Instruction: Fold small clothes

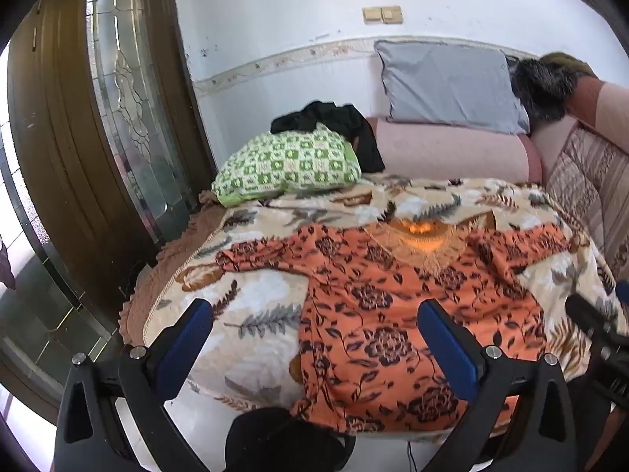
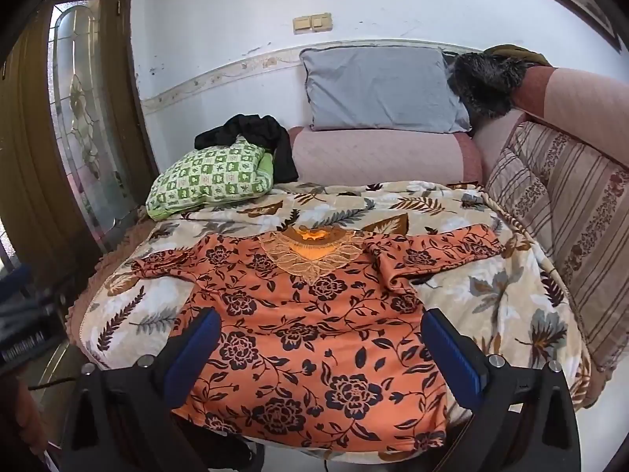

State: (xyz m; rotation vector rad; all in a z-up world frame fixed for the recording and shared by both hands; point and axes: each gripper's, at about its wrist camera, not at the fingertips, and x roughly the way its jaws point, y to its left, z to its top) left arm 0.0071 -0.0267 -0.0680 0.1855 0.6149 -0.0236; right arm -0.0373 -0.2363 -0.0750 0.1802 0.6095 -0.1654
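An orange top with dark flower print [image 1: 377, 306] [image 2: 314, 334] lies spread flat, front up, on a leaf-patterned blanket [image 1: 251, 314] [image 2: 491, 299], both sleeves stretched sideways and its lace neckline at the far end. My left gripper [image 1: 314, 314] hovers open above the garment's left side, its blue pads wide apart with nothing between them. Over the lower middle of the top my right gripper [image 2: 320, 326] is likewise open and holds nothing. The right gripper's black body [image 1: 597, 326] shows at the right edge of the left wrist view.
A green checked pillow [image 1: 291, 165] [image 2: 212, 177] with a black garment [image 1: 338, 126] [image 2: 259, 133] on it lies at the blanket's far left. Behind are a pink sofa [image 2: 377, 153], a grey cushion [image 2: 381, 86] and striped cushions [image 2: 558, 228]. A wooden glazed door [image 1: 98, 118] stands left.
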